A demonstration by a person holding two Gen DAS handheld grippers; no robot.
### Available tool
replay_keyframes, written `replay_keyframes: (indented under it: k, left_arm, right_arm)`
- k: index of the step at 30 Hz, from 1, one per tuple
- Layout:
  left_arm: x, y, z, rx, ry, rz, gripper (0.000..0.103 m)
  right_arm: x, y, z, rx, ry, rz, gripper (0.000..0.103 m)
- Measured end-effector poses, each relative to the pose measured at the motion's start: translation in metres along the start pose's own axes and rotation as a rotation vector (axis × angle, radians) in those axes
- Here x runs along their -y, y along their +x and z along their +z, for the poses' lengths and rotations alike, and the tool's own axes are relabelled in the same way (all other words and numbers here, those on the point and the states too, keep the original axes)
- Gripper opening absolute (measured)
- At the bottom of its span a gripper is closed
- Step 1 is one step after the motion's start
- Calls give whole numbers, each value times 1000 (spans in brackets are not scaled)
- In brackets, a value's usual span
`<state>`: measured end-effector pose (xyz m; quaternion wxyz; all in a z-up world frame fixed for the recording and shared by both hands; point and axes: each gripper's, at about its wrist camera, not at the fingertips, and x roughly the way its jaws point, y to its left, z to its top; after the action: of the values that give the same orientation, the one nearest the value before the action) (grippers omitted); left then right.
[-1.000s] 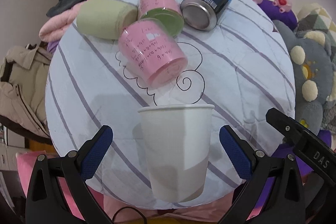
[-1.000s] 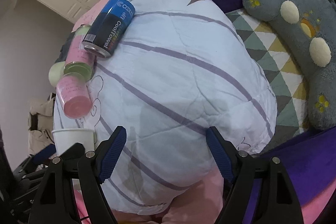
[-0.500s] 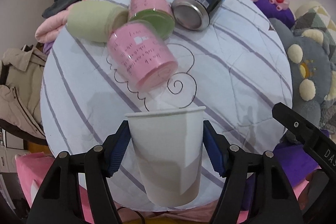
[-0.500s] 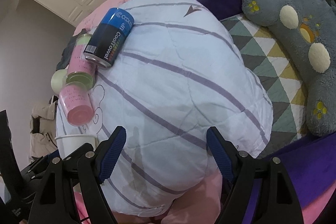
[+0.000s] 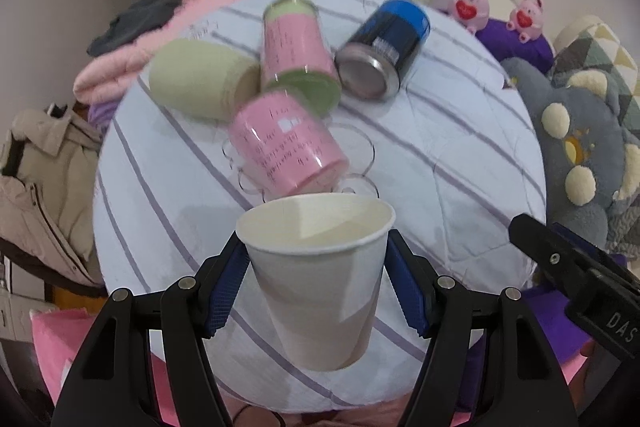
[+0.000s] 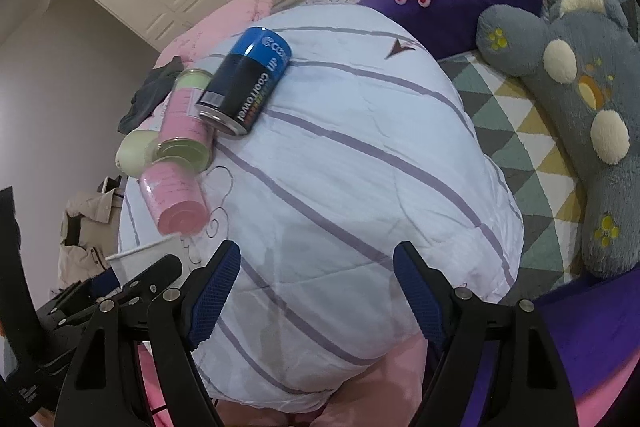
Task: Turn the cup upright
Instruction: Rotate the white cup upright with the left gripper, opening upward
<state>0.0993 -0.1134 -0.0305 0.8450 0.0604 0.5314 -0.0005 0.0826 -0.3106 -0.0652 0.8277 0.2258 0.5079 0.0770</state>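
Note:
A white paper cup (image 5: 320,275) stands mouth-up between my left gripper's (image 5: 316,287) blue pads, which press on its sides; it looks lifted off the striped round cushion (image 5: 440,187), tilted slightly toward me. Its rim shows at the left edge of the right wrist view (image 6: 144,255). My right gripper (image 6: 316,295) is open and empty over the cushion's near edge (image 6: 360,227).
On the cushion's far side lie two pink cups (image 5: 288,143) (image 5: 296,51), a green cup (image 5: 200,83) and a blue-black can (image 5: 384,47). A grey plush (image 5: 580,147) lies right, a beige jacket (image 5: 36,187) left. The other gripper's body (image 5: 576,279) is at right.
My left gripper closed on the white paper cup and raised it, so its open mouth now shows. The right gripper stayed open and nearly still.

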Motion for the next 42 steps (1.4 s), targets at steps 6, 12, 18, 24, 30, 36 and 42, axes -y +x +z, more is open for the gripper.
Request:
replay_keyframes:
  k: [6,12,18,24,30,36,42]
  left_arm:
    - [-7,-16,2,97,18,-30,69]
    - [-13,-17,-4,149,26,-38,69]
    - [-14,-9,-19,146,45,-54,70]
    - [-11,-13,-29,180,76,-27,78]
    - [-12,-16,-34,188,76,-39,78]
    - [-12,-21,-37,202,74,-56,78]
    - [-12,-29,-41,222,75,-59,78]
  right_arm:
    - [-15,-7,-5,19,-27,-26,80]
    - [-27,-10,-14,23,-51,-55,80]
    - [-32,-8,-24,3,-59,-91,80]
    - [-32,-9,-33,-3,-60,-119,80]
    - [-32,-13,-39,-1,-57,-134,80]
    - [-34,-18,-42,10,-61,-140,80]
    - [-38,-22,-46,15,-72,-148,80]
